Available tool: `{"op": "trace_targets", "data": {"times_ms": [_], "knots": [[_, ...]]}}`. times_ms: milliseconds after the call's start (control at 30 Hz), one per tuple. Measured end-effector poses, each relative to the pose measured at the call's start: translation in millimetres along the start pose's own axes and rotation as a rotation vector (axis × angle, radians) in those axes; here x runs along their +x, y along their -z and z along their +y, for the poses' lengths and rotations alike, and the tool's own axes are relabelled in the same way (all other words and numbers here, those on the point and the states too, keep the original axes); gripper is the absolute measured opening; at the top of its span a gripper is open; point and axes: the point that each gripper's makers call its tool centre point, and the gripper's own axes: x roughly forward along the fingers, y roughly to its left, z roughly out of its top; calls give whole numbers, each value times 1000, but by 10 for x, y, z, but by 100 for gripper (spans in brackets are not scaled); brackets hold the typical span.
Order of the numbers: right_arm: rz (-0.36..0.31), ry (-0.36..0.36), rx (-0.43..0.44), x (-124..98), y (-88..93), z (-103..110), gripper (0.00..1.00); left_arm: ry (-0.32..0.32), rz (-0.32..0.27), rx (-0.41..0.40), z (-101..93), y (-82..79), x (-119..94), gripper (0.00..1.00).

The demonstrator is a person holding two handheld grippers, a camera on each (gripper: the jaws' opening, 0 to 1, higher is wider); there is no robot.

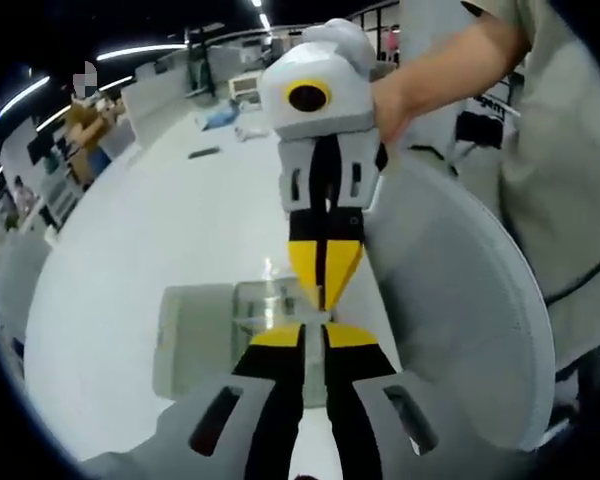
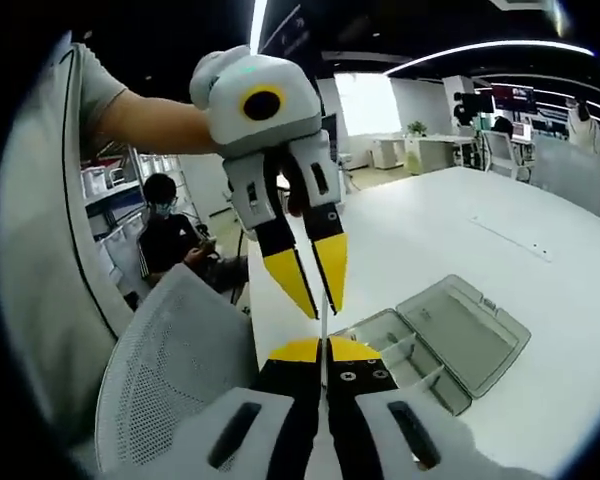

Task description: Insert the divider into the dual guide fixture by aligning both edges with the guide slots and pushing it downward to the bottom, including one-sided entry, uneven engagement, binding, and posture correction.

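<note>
Above the white surface (image 2: 540, 290), at the centre of both views, the left hand-held gripper (image 1: 314, 330) and the right hand-held gripper (image 2: 323, 345) are meeting tip to tip, each with its jaws closed on the edge of a thin clear divider (image 2: 323, 322). Lower right in the right gripper view, the clear fixture (image 2: 450, 340) is lying open beneath them, beside a mesh chair (image 2: 175, 370).

open-plan office or lab: long white table (image 2: 500, 240), strip ceiling lights (image 2: 480, 50), far desks with monitors (image 2: 510, 98), left shelving with storage bins (image 2: 110, 185), mesh chair (image 2: 170, 370) near, seated person (image 2: 175, 240).
</note>
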Motion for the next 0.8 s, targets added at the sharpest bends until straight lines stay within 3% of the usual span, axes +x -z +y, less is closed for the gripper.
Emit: {"op": "trace_targets", "data": {"times_ms": [800], "knots": [[-3,-31,-107,-5,0,61,0,112,47,-120,-85,0,30,0]]}}
